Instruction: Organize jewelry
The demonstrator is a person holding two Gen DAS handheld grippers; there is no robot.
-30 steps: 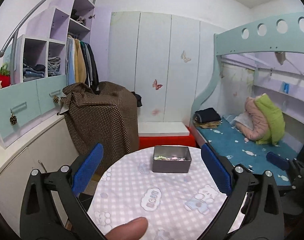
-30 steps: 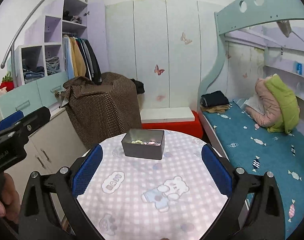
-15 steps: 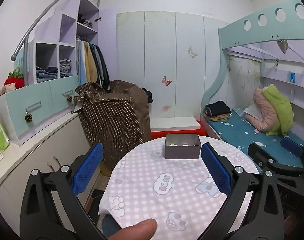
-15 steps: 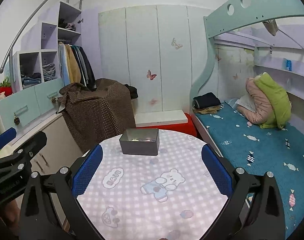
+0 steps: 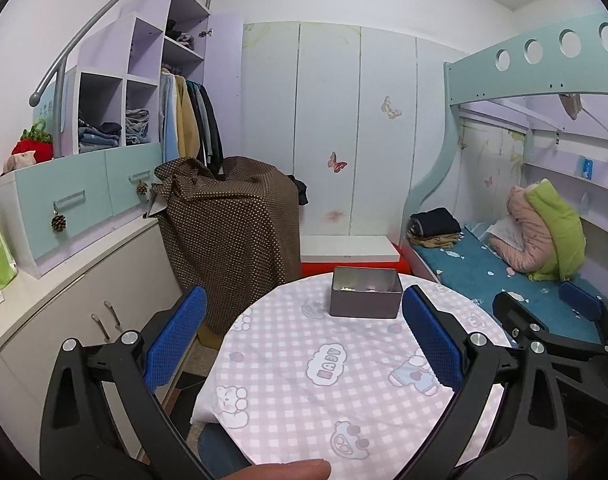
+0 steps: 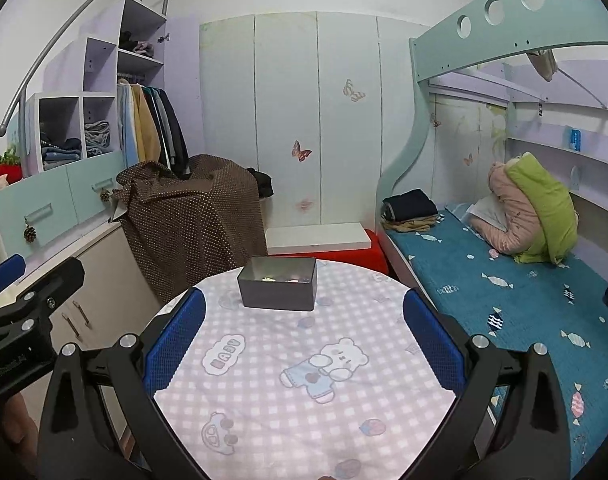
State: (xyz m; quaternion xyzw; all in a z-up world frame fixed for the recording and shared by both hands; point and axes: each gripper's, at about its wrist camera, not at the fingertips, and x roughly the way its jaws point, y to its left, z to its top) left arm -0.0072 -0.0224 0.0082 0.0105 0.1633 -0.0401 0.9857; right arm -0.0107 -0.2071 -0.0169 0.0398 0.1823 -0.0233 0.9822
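Dark grey rectangular metal tin (image 5: 364,293) (image 6: 278,283), lidless, upright, long side facing viewer. Sits near far edge of round table with pink-checked cartoon tablecloth (image 5: 328,380) (image 6: 288,380). Small pale jewelry pieces (image 5: 358,289) (image 6: 280,279) lie loose on tin floor; individual items too small to tell.

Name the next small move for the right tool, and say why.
Probably ease the right tool forward toward the grey tin. Both tools are open and empty, well short of the tin at the far side of the round table, and the small jewelry pieces lie inside it.
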